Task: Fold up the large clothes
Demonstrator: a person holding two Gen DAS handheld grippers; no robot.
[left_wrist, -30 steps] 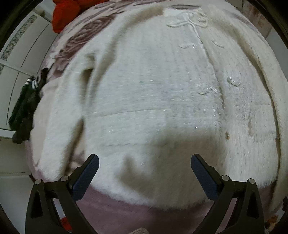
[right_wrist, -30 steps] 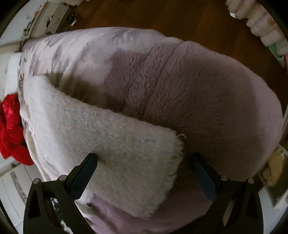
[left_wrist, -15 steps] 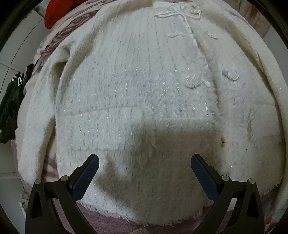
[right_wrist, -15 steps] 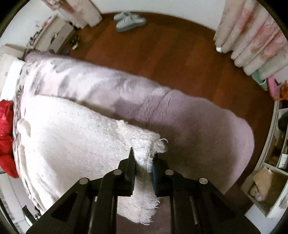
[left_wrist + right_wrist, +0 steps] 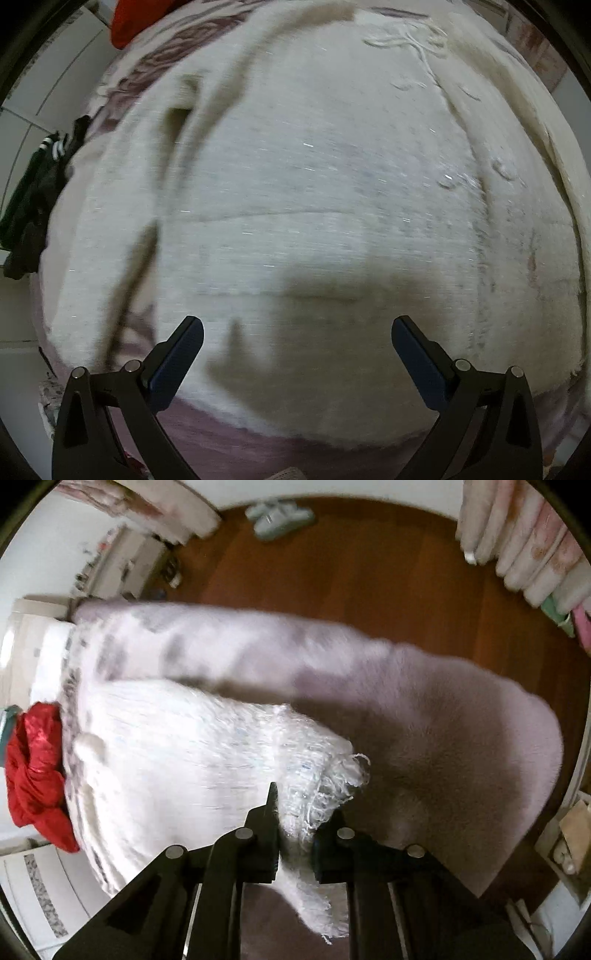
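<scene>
White fuzzy sweater [image 5: 314,221] on mauve blanket [image 5: 461,746] | left hand-held gripper [image 5: 297,354] apart | right hand-held gripper [image 5: 295,834] clamped on sweater corner

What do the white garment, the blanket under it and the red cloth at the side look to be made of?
White garment: fuzzy knit, probably wool or acrylic; ribbed rows, loose fringe at the corner pinched by the right gripper.
Blanket: mauve plush fleece, matte, short dense pile.
Red cloth: smooth, satin-like; glossy highlights on crumpled folds.
Left gripper is open over the garment.
</scene>
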